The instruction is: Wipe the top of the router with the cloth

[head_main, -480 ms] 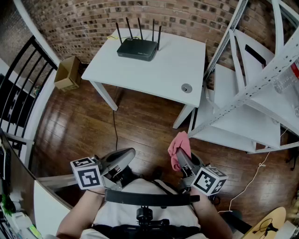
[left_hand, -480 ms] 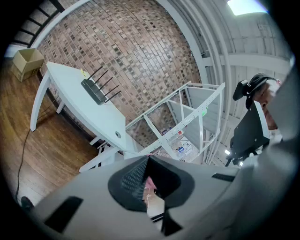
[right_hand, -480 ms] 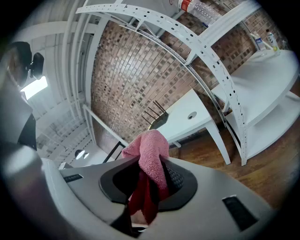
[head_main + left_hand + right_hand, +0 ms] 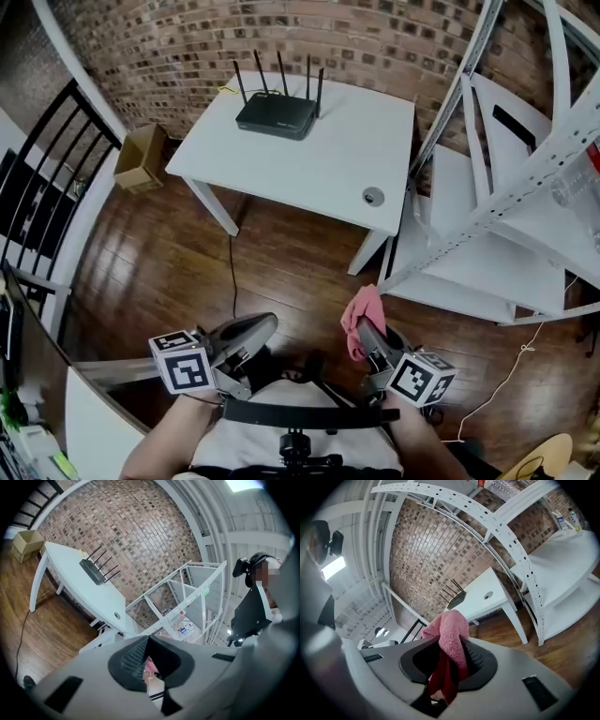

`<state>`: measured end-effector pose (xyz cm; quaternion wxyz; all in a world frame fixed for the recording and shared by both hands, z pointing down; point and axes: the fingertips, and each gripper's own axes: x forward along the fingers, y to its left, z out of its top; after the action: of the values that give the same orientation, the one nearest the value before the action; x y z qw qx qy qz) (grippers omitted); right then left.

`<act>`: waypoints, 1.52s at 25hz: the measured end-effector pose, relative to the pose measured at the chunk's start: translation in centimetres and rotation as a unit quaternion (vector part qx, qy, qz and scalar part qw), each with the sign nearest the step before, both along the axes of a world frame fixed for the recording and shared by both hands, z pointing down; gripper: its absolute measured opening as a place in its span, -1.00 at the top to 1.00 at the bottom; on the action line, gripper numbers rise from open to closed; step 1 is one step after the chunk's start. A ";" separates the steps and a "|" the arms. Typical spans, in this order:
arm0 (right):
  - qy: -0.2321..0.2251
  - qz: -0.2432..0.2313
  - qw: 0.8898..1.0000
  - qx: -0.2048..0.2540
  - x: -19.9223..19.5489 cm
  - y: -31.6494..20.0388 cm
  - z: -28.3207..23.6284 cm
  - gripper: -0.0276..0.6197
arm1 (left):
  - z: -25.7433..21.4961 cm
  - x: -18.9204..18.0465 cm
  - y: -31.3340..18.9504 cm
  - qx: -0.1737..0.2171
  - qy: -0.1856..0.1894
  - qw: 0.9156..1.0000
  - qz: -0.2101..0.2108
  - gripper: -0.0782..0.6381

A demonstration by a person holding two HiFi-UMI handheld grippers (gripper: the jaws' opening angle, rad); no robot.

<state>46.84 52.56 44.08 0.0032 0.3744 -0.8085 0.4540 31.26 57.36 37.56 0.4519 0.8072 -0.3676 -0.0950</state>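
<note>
Pink cloth (image 4: pixel 450 639) – in right hand-held gripper (image 4: pixel 449 656)

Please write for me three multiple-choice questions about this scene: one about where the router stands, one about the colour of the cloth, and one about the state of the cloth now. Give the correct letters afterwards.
1. Where is the router?
A) on the wooden floor
B) on the white table, near its far edge
C) in the cardboard box

2. What colour is the cloth?
A) blue
B) white
C) pink

3. What state is the cloth in?
A) clamped in the right tool
B) spread over the router
C) lying loose on the table

Answers: 1 B, the head view shows it on the tabletop. 2 C, it looks pink in the head view and the right gripper view. 3 A, the right gripper view shows the jaws shut on it.
</note>
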 end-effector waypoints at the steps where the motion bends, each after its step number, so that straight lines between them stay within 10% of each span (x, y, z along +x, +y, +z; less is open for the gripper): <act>1: 0.003 -0.003 1.000 -0.002 -0.3 -0.2 0.0 0.58 | -0.1 -0.2 -0.3 0.000 0.001 1.000 -0.001 0.76; 12: 0.037 0.005 0.999 0.021 -6.6 -6.2 -1.3 0.58 | 0.1 -6.7 -6.6 0.012 0.020 1.000 0.009 0.76; 28: 0.078 0.003 0.996 0.046 -28.6 -20.7 -4.1 0.58 | -0.7 -30.7 -20.4 0.016 0.007 1.000 0.000 0.68; 38: 0.089 -0.017 0.994 0.056 -34.8 -27.6 -3.5 0.58 | 1.1 -34.1 -26.0 -0.002 0.034 0.999 0.013 0.66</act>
<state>12.03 25.00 40.58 0.0616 0.3991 -0.8354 0.3728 -2.84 31.36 38.67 0.4672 0.8073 -0.3417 -0.1153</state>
